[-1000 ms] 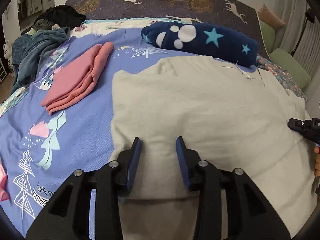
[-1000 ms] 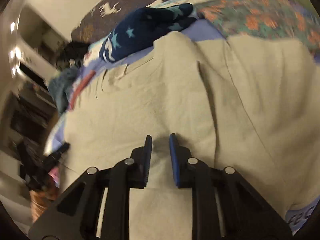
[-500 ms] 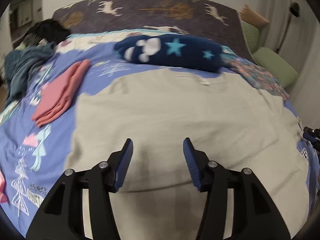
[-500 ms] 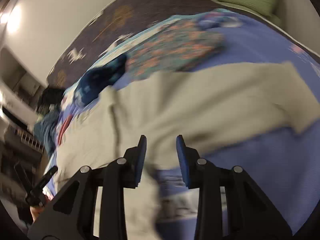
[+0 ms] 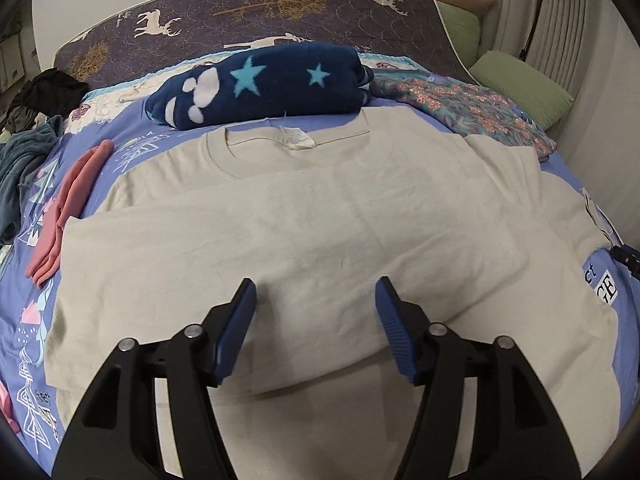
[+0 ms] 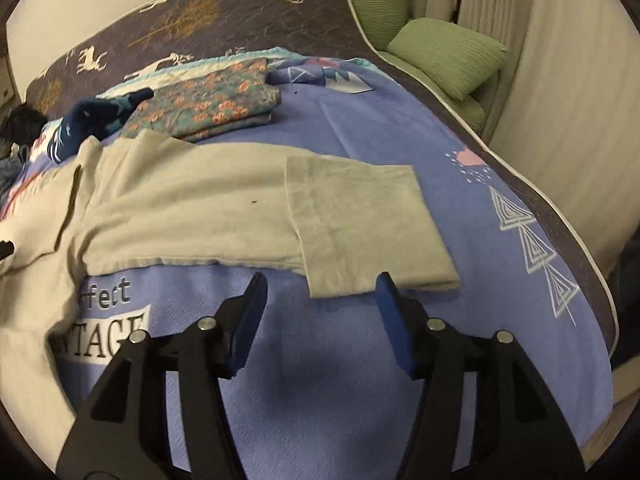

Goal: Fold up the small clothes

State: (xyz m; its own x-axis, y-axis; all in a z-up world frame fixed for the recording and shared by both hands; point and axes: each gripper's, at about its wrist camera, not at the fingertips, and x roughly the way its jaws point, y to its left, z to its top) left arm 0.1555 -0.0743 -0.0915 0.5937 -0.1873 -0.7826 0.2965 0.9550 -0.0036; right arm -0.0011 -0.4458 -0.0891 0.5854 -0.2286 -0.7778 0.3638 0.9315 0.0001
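Left wrist view: we see our left tongs [image 5: 316,300] over a big beige T-shirt [image 5: 320,216] that lies flat on the bed [image 5: 132,148]. The two blue pads stand wide apart. They have just been opening, and nothing is held between them; the shirt only lies below the gap. The shirt's collar and its white tag point toward the far end of the bed. Just past the collar lies a rolled dark blue blanket with stars [image 5: 260,84]. To the left of the shirt, just beside its edge, lies a folded pink cloth [image 5: 64,216]. A flowery cloth [image 5: 460,108] lies at the far right, and green pillows [image 5: 520,88] sit past the bed's edge. The tip of our right tongs [image 5: 628,258] peeks in at the right edge.

In the right wrist view, our right tongs [image 6: 320,304] hover over the blue bed sheet, near the end of the shirt's sleeve [image 6: 368,224]. The sleeve lies spread out flat to the side. These pads stand wide apart too. They have just been opening, and they grip nothing. The sleeve's near edge shows in the gap between the pad tips; whether the right pad touches it we cannot tell.
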